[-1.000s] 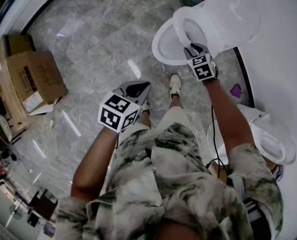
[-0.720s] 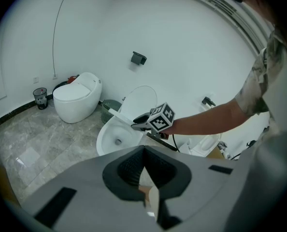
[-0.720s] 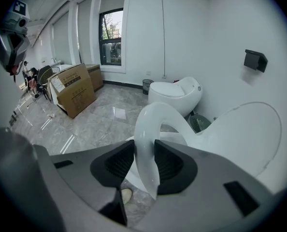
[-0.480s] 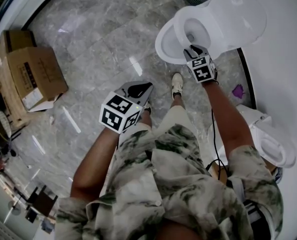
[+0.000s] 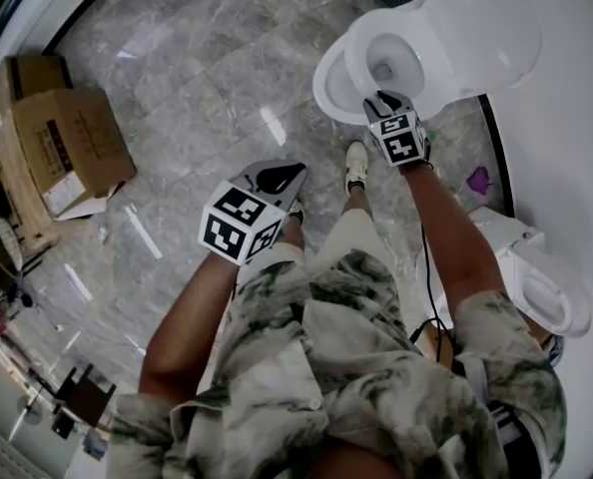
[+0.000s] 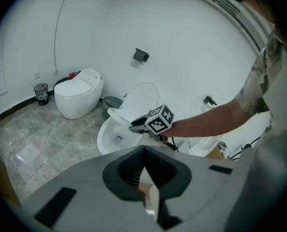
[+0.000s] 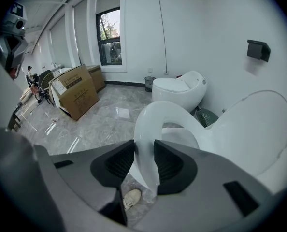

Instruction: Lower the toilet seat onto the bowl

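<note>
Right now our right hand-held gripper (image 7: pixel 144 162) clamps the front rim of the toilet seat (image 7: pixel 158 115), which is tilted partway above the bowl (image 5: pixel 324 88). Our left hand-held gripper (image 6: pixel 143 151) hangs closed and empty. If the smooth rim slips from the pads, the seat could drop and slam.

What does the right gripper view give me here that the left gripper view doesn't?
Only the right gripper view: its fingers clamped on the toilet seat, plus the cardboard box and window. Only the left gripper view: the right gripper from outside, and the person's forearm. Both: the raised lid and the second toilet.
</note>
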Motion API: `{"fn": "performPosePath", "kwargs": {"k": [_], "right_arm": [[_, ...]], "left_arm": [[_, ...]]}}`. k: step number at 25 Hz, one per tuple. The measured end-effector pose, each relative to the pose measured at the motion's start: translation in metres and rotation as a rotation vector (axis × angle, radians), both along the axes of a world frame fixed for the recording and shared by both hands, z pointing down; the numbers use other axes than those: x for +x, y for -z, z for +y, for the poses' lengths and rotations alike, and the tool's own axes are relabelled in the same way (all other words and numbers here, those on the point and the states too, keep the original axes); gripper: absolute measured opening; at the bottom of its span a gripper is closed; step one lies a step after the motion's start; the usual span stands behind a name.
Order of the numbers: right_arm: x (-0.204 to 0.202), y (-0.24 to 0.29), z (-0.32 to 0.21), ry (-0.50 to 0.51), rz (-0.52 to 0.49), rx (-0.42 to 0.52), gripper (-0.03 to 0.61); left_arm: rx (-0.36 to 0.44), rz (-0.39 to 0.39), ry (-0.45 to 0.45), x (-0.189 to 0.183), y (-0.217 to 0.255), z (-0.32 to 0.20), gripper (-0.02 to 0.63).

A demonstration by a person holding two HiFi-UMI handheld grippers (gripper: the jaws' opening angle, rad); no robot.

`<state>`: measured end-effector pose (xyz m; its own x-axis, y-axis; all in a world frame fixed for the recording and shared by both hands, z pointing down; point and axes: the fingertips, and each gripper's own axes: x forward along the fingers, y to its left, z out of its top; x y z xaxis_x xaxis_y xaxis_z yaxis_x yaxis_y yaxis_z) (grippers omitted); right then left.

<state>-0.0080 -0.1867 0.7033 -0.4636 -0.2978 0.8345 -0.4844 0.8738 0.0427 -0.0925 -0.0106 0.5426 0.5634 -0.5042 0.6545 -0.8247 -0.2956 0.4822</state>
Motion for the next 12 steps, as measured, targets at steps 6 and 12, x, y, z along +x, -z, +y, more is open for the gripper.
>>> {"fn": "performPosePath", "kwargs": {"k": [6, 12], "right_arm": [[-0.005, -0.012, 0.005, 0.001, -0.005, -0.015, 0.147], [-0.011, -0.025, 0.011, 0.008, -0.004, -0.027, 0.143]], "left_arm": [[-0.013, -0.001, -0.010, 0.000, -0.009, -0.002, 0.023], [-0.020, 0.001, -0.011, -0.002, -0.016, -0.005, 0.023]]}}
